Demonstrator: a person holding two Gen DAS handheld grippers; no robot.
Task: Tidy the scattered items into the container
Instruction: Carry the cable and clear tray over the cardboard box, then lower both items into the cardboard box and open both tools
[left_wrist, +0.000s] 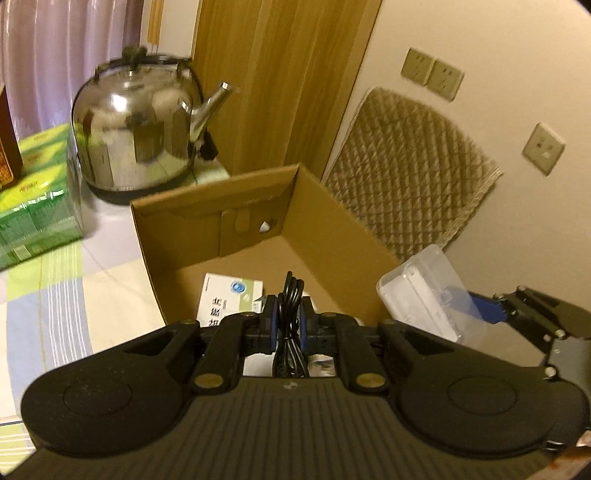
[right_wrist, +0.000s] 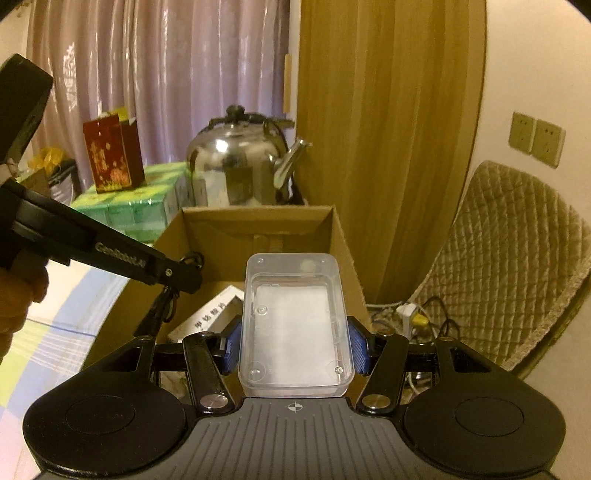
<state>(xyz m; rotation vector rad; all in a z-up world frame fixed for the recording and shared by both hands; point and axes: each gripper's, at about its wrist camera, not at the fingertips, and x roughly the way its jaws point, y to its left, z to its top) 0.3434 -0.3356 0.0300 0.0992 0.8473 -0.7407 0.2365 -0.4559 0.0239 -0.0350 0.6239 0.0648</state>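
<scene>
The tidying looked partly done — a white medicine box (left_wrist: 229, 299) already lay in the cardboard box (left_wrist: 332, 229). The left gripper (left_wrist: 286, 314) pinched a coiled black cable (left_wrist: 290, 325) above it; the right gripper (right_wrist: 295, 345) clamped a clear plastic case (right_wrist: 295, 325) over the rim — both awaited dropping.

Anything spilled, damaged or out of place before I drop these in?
Nothing stands out. The left tool grips a black cable and the right tool a clear case, both over the open box, where a white packet lies flat.
</scene>
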